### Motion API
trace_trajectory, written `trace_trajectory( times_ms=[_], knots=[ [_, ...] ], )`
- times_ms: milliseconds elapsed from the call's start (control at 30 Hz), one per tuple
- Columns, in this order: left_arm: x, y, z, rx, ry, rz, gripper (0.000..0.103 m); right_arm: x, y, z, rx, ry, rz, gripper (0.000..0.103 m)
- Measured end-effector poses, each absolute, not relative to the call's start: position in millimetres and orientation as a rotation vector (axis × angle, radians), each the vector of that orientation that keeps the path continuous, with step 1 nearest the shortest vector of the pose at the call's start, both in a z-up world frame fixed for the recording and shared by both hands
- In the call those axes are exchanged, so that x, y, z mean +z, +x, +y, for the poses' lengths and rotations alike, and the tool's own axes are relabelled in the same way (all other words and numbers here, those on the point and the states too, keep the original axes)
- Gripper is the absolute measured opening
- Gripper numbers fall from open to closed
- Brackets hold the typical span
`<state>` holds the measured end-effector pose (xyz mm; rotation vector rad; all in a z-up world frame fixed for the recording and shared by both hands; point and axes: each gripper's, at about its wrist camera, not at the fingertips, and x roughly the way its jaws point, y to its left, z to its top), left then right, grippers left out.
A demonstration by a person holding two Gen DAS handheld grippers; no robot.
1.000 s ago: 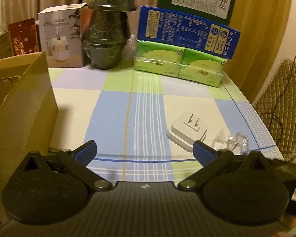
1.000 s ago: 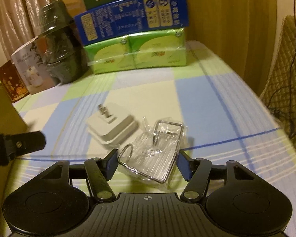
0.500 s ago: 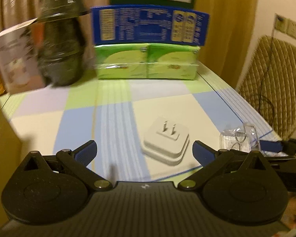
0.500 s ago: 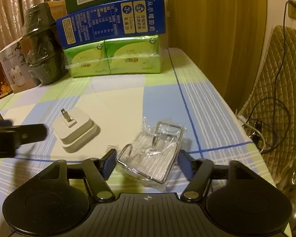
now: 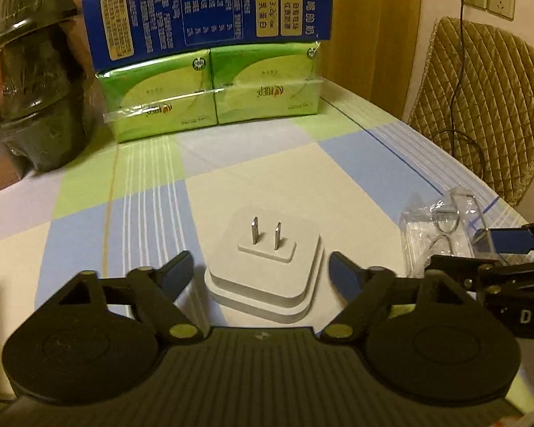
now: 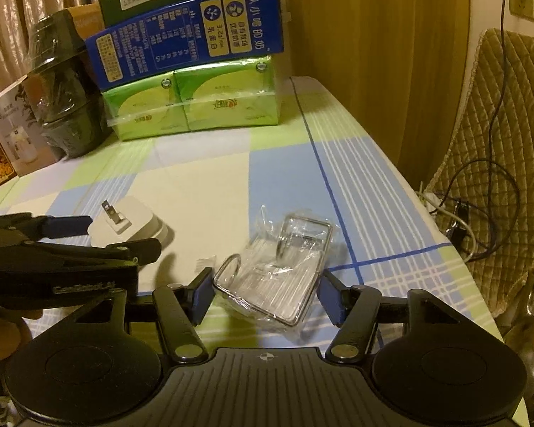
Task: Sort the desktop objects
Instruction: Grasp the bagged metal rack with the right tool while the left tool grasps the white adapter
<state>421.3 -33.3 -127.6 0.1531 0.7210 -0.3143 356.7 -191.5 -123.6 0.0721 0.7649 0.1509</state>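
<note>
My left tool (image 5: 260, 267) is open, its fingers either side of a white plug adapter (image 5: 265, 274) lying prongs-up on the counter (image 5: 267, 163): rigid, smooth, best gripped by its flat sides. My right tool (image 6: 263, 293), also open, brackets a crinkly bagged wire hook (image 6: 277, 270), light and slippery. Tissue packs (image 5: 210, 89) stand well ahead.

The charger (image 5: 265, 274) was smooth matt white plastic with two bare metal prongs. The wire hook (image 6: 295, 245) was shiny metal, sealed in a crinkled clear plastic bag (image 6: 267, 277). A woven checked cloth (image 5: 267, 163) covered the table. At the far side, the green tissue packs (image 5: 210, 96) wore glossy film, the blue carton (image 5: 210, 17) was printed card, and the chair cover (image 5: 487, 99) was quilted fabric.
</note>
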Motion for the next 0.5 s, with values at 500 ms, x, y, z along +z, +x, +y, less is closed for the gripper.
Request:
trace_trajectory(
  times_ms=[500],
  knots=[
    [-119, 360, -14, -0.266, 0.140, 0.805, 0.061, -118, 342, -184, 0.192, 0.047, 0.784, 0.059]
  ],
)
